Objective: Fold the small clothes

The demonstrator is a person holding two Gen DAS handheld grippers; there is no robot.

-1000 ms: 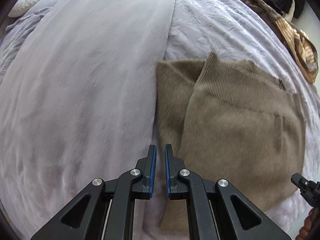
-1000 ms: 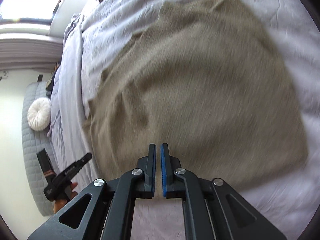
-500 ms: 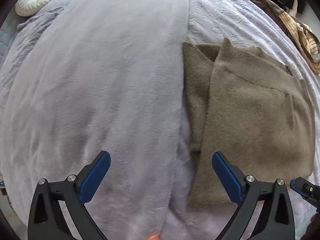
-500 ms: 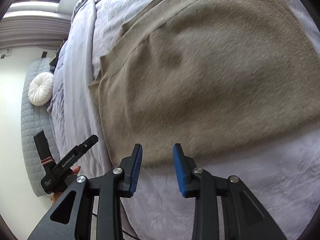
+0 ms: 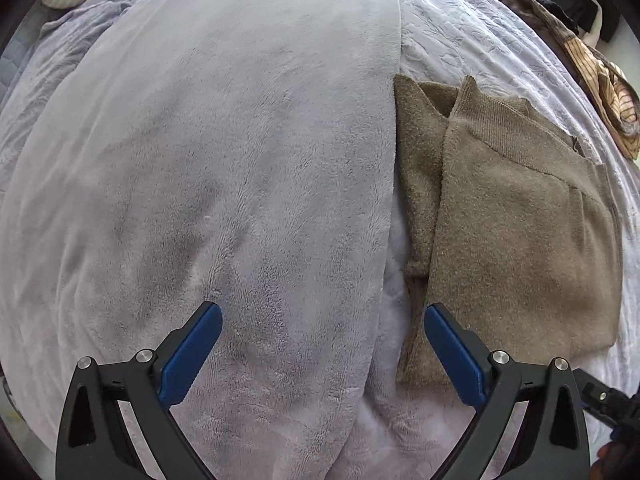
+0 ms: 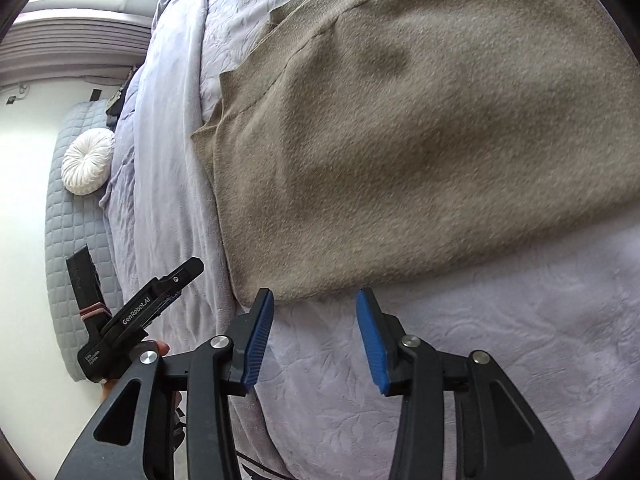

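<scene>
A folded tan knit garment (image 5: pixel 516 216) lies flat on the lavender bed, right of a plush blanket; it fills the upper right of the right wrist view (image 6: pixel 420 152). My left gripper (image 5: pixel 322 322) is wide open and empty, hovering over the blanket edge, its right finger near the garment's near left corner. My right gripper (image 6: pixel 314 306) is open and empty, just short of the garment's near edge. The left gripper also shows in the right wrist view (image 6: pixel 148 308).
A plush lavender blanket (image 5: pixel 224 184) covers the bed's left part. The embossed bedspread (image 6: pixel 460 360) lies under the garment. A round white cushion (image 6: pixel 88 160) sits by the quilted headboard. A pile of striped and dark clothes (image 5: pixel 600 76) lies at the far right.
Both grippers went from shut to open and drew back from the garment. The left one opened wide and shifted left over the blanket; the garment stays folded.
</scene>
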